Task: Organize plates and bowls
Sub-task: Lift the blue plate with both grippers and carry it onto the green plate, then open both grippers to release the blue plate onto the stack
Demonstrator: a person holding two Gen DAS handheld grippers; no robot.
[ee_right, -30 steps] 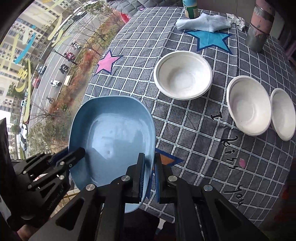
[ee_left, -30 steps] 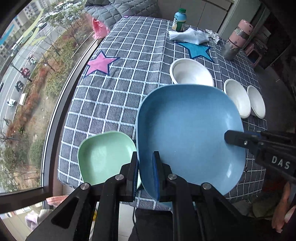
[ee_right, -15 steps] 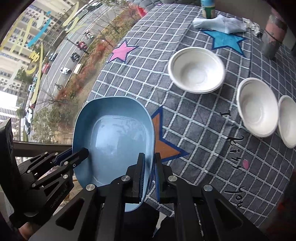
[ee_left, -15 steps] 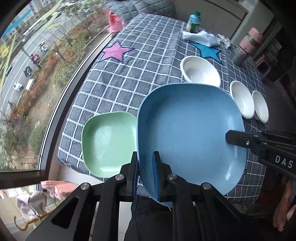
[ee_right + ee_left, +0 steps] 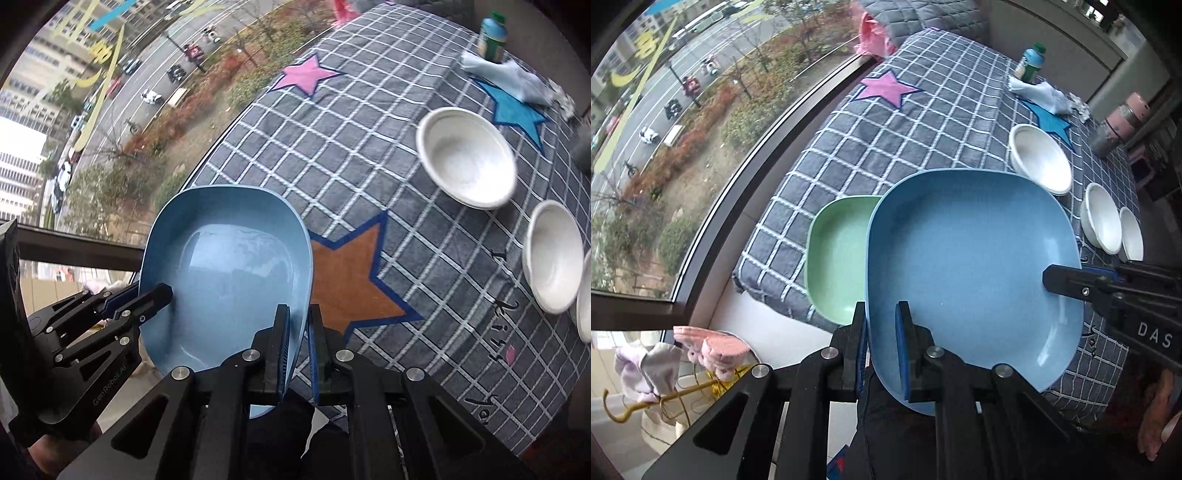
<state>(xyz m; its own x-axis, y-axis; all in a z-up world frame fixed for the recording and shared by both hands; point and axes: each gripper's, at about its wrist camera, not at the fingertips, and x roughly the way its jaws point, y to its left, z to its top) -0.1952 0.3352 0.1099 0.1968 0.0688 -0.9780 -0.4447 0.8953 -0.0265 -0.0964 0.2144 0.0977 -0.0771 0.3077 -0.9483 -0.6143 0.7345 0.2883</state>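
The blue plate (image 5: 971, 266) is being held above the near edge of the checked tablecloth (image 5: 923, 122), carried by both grippers at once. The left gripper (image 5: 881, 347) is being pinched onto its near rim, and the right gripper (image 5: 297, 354) is being clamped onto the opposite rim, so the plate is being spanned between two hands. In the left wrist view it is being held partly over the green plate (image 5: 838, 254), which is lying flat at the cloth's near corner, close to the edge.

A risk is being run here: with two thin rim grips, uneven movement of the hands could twist the plate out of one pair of jaws. If it is being stacked on the green plate, a drop from height could knock that plate off the near corner. Whether the two plates are touching cannot be told.

Counted: two plates, one blue and one green; three white bowls (image 5: 467, 157), well apart to the right, two of them being seen just beside each other; one bottle (image 5: 1030, 62).
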